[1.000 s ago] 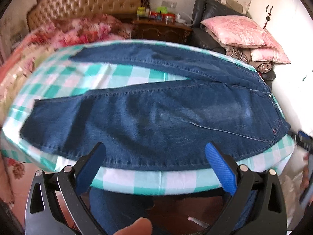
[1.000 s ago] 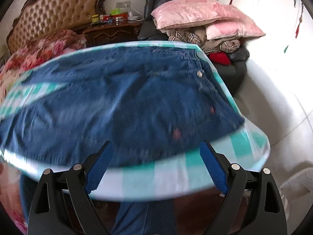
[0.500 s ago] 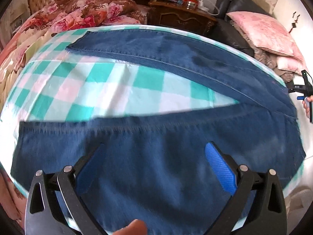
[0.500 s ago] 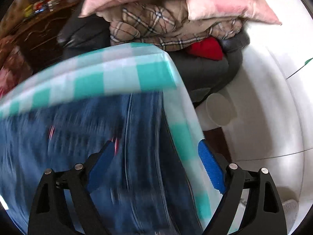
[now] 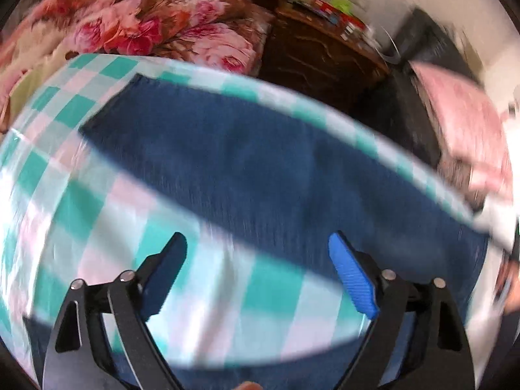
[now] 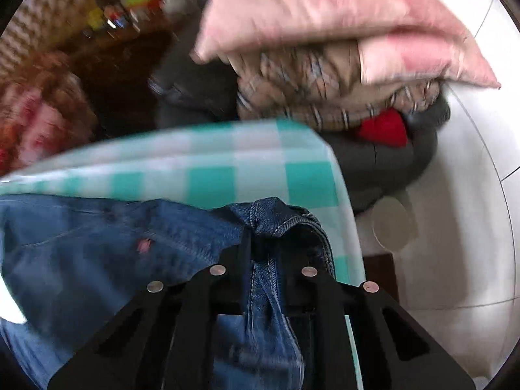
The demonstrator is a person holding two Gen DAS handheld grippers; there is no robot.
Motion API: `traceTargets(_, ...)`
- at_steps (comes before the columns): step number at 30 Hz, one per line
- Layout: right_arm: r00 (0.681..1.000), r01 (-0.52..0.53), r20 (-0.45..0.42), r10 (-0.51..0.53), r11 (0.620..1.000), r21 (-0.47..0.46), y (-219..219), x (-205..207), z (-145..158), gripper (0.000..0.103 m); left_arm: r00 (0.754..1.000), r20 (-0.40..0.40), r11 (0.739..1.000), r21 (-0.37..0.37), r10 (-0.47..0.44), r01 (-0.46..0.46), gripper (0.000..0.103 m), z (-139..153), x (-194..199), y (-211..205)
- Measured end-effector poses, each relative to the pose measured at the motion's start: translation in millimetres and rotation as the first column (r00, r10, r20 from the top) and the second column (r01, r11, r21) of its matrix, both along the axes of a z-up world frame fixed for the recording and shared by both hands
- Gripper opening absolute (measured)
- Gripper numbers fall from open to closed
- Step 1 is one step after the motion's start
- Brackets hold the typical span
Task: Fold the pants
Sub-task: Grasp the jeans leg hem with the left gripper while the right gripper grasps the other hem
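Note:
Dark blue jeans (image 5: 260,162) lie spread on a table under a green and white checked cloth (image 5: 81,195). My left gripper (image 5: 256,240) hovers over the cloth at the near edge of the far leg. Its jaws are wide and closing, and its blue pads (image 5: 352,279) press on nothing. In the right wrist view the jeans (image 6: 97,243) end at the table's right corner. My right gripper (image 6: 252,237) is closing there, with the bunched waistband (image 6: 276,217) pinched between its jaws. The view is blurred.
A bed with floral bedding (image 5: 146,22) and a dark wooden nightstand (image 5: 318,48) stand beyond the table. Pink pillows (image 6: 325,16) and plaid fabric are piled on a dark chair (image 6: 390,162) past the right corner. White floor lies to the right.
My left gripper has swept from the near leg across the cloth to the far leg. My right gripper moved to the table's right corner and shut on the waistband.

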State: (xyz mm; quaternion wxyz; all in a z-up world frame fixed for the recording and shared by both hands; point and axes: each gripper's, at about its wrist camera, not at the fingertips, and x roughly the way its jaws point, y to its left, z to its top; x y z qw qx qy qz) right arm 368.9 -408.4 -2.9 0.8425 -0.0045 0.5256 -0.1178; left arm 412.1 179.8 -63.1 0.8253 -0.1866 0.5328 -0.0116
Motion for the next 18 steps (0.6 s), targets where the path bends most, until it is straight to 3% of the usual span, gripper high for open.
traceTargets(3,0.996,-0.059,0.062,0.058,0.998,0.013,19,-40,33,0.014,0.996,-0.035,0.996,-0.033,0.082,-0.083,0.079,0,60,33)
traceTargets(6,0.99,-0.101,0.105,0.1,0.995,0.01,33,-77,56,0.014,0.979,-0.141,0.973,-0.159,0.147,-0.169,0.059,-28,120,62)
traceTargets(7,0.988,-0.101,0.119,0.098,0.995,0.018,35,-91,63,0.014,0.972,-0.166,0.966,-0.175,0.164,-0.193,0.058,-36,131,68)
traceTargets(11,0.985,-0.104,0.137,0.1,0.994,0.02,34,-119,73,0.014,0.934,-0.257,0.927,-0.218,0.246,-0.304,0.057,-64,163,88)
traceTargets(15,0.982,-0.116,0.155,0.111,0.993,0.025,33,-142,80,0.014,0.924,-0.264,0.911,-0.234,0.276,-0.339,0.057,-68,176,94)
traceTargets(18,0.979,-0.124,0.168,0.118,0.992,0.026,32,-162,85,0.014,0.907,-0.303,0.91,-0.205,0.291,-0.36,0.056,-75,186,93)
